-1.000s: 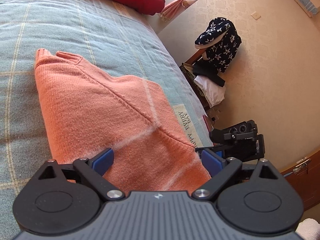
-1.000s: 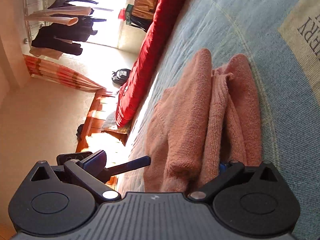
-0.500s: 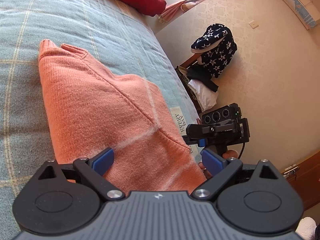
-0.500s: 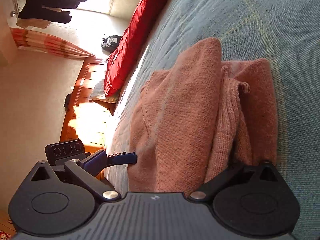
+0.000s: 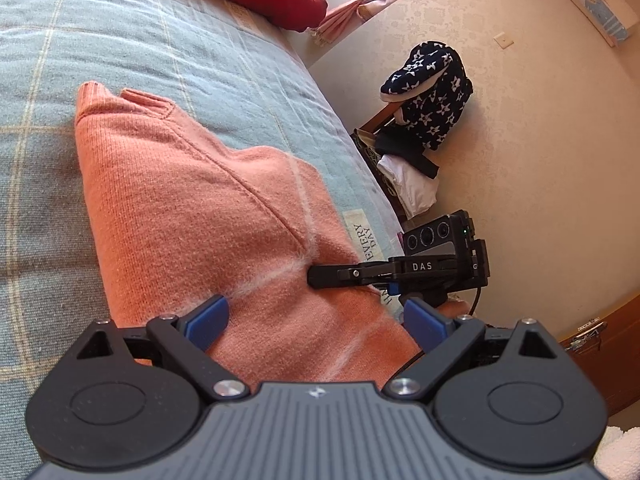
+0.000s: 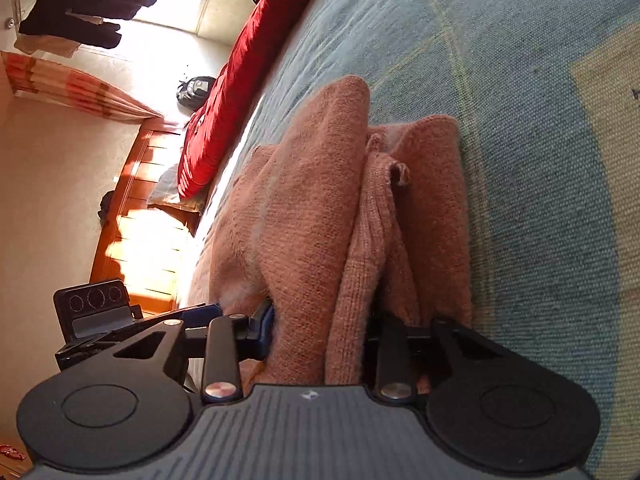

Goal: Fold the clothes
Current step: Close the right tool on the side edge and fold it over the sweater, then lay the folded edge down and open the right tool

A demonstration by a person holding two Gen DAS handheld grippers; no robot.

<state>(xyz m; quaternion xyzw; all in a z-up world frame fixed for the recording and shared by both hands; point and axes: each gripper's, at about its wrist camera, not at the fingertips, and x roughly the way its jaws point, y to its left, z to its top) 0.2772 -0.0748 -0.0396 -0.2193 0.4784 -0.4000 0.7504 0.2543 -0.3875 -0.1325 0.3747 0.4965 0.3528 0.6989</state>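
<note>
The folded orange sweater [image 5: 208,216] lies on the blue bedspread [image 5: 168,32]. The right gripper [image 6: 320,332] has jaws closing on its layered edge at six o'clock; the left gripper [image 5: 316,316] has jaws apart above it.

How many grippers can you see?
2. The left gripper is open over the near end of the orange sweater. The right gripper comes in from the bed's edge, its jaws closing on the sweater's folded layers.
</note>
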